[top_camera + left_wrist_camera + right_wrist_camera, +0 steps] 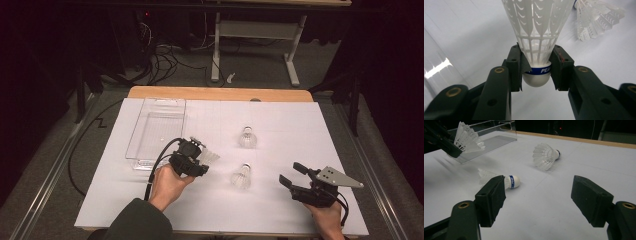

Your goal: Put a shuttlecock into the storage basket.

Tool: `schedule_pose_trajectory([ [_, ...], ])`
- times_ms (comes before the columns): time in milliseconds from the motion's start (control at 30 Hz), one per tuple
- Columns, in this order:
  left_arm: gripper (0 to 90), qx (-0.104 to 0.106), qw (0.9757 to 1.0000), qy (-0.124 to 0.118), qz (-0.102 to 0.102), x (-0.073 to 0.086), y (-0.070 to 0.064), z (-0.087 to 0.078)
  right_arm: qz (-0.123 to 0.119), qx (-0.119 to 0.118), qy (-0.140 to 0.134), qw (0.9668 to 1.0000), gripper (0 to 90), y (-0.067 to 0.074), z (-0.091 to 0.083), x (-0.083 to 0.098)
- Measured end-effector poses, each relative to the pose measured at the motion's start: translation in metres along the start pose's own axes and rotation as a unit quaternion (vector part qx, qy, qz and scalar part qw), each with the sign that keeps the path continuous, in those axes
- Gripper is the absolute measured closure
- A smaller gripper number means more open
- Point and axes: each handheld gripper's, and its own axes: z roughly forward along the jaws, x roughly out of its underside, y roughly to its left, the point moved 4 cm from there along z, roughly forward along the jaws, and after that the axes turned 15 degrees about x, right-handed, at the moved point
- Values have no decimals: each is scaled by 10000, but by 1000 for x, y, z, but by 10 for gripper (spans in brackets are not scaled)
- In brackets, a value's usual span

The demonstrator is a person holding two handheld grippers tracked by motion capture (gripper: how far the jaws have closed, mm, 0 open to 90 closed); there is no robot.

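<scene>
My left gripper (202, 159) is shut on a white shuttlecock (212, 156), held just above the table beside the clear tray (150, 107). In the left gripper view its pads (515, 67) pinch the blue-banded cork base (536, 75), and the feather skirt points away from me. A second shuttlecock (247, 137) lies farther back on the white sheet. A third one (241, 176) lies nearer, between the two hands. My right gripper (288, 172) rests at the front right, open, with nothing between its fingers (491, 197). The right gripper view has the near shuttlecock (510, 182) lying just beyond its left jaw.
The clear plastic tray (496, 135) stands at the back left of the white sheet (280, 125). The table's wooden edge (220, 93) runs along the back. Another shuttlecock (599, 17) lies ahead of the left gripper, to its right.
</scene>
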Motion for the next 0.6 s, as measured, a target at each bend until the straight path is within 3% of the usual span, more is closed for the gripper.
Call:
schedule_pose_trajectory([
  [600, 654, -27, 9995, -314, -35, 1, 5, -20, -20, 6, 8, 10000, 280, 0, 0, 0],
])
